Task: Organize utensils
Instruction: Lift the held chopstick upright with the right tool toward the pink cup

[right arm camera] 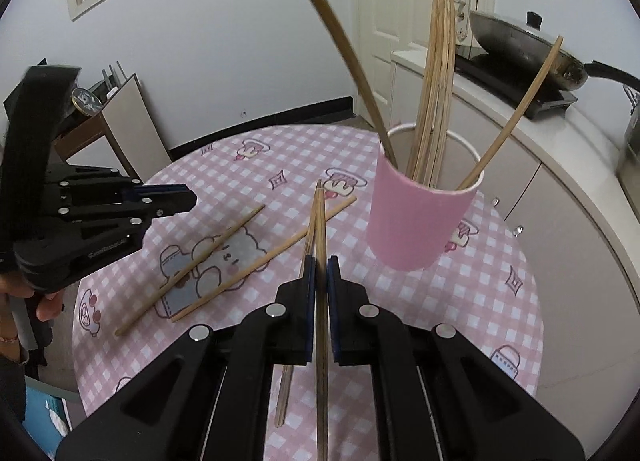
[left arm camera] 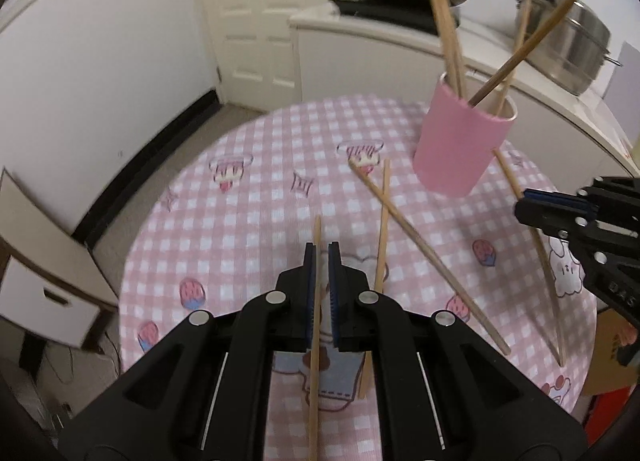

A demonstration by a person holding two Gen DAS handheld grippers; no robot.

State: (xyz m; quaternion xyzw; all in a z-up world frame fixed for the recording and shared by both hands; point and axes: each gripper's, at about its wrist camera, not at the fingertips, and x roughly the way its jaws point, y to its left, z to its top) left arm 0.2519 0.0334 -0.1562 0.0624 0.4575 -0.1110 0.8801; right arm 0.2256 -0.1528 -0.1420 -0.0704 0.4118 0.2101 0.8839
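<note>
Left wrist view: we're clamping left gripper [left arm camera: 322, 251] jaws on chopstick [left arm camera: 317, 321], right gripper [right arm camera: 321, 265] pinching another chopstick [right arm camera: 320, 341] near pink cup [right arm camera: 416, 217].

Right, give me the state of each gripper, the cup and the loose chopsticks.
left gripper: shut on one chopstick
right gripper: shut on a chopstick
pink cup: upright, holding several chopsticks
crossed chopsticks: lying loose on the tablecloth
</note>
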